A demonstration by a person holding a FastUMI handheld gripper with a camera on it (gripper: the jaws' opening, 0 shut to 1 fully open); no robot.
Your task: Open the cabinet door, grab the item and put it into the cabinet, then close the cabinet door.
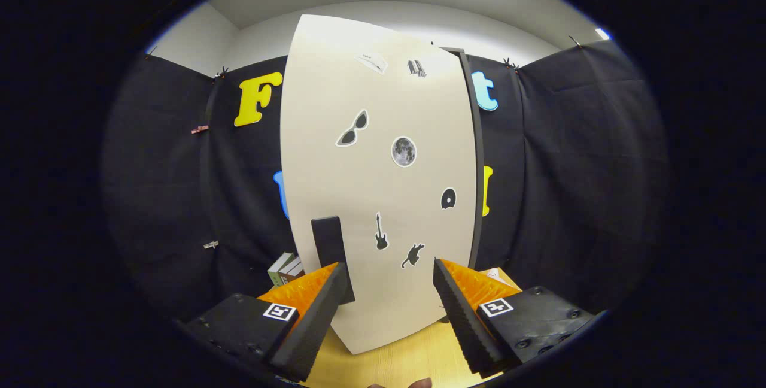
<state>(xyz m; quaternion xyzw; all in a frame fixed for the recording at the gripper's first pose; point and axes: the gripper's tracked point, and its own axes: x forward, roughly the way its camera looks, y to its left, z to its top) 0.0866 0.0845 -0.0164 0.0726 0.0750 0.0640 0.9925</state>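
A tall cream cabinet door (pixel 383 184) with several small stickers stands upright just ahead of my gripper (pixel 389 274). It looks shut against the dark cabinet body, whose edge (pixel 477 166) shows along its right side. A black upright handle (pixel 330 250) sits low on the door's left part, just beyond my left finger (pixel 317 316). Both fingers stand wide apart with nothing between them, and the door's lower part shows through the gap. To the left of the cabinet, behind the left finger, a few boxes or books (pixel 286 269) lean together.
The cabinet stands on a light wooden tabletop (pixel 395 361). Black cloth walls close the booth behind and to both sides. A fingertip of a hand (pixel 419 383) shows at the very bottom, below the fingers. A pale object's corner (pixel 495 274) peeks beside the right finger.
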